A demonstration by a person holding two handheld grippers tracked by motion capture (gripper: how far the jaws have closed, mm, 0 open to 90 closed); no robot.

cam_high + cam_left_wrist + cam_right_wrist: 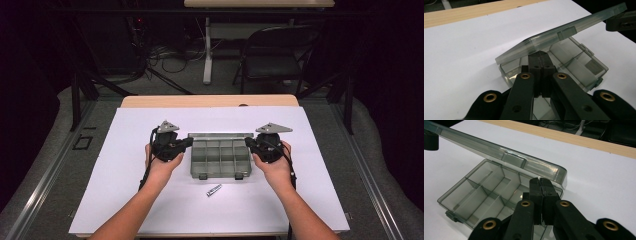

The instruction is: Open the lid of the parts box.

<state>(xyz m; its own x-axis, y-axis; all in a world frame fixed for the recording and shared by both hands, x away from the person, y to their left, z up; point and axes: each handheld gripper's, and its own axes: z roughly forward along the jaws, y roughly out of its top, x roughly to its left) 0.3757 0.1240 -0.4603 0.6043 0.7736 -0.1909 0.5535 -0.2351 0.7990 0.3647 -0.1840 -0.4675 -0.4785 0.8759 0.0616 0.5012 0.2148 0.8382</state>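
A: Box [220, 159] sits about mid-tabletop [125, 200], on the white sheet, with broad bare room toward the left and right edges and a wide strip toward the near edge. A small metal piece [214, 190] lies just beyond its near side, apart from it.

B: And the far edge?

A: Less room there; the wooden strip of the tabletop shows just past the sheet. A chair [272, 52] stands well beyond it.

B: The lid [564, 33]?

A: Raised and tilted over the compartments, hinged along the far side of the box. In the left view it slants up across the open tray; in the right view its latch tab [513, 159] faces the camera.

B: Left tongs [188, 142]?

A: Jaws pressed together, nothing between them. The tips sit right under the lid's left end, at its underside; it looks like touching, though I cannot be sure.

B: Right tongs [248, 142]?

A: Same: jaws closed flat on each other, gripping nothing, tips up against the underside of the lid's corner at the right end. Both sets point inward at the box from opposite sides.
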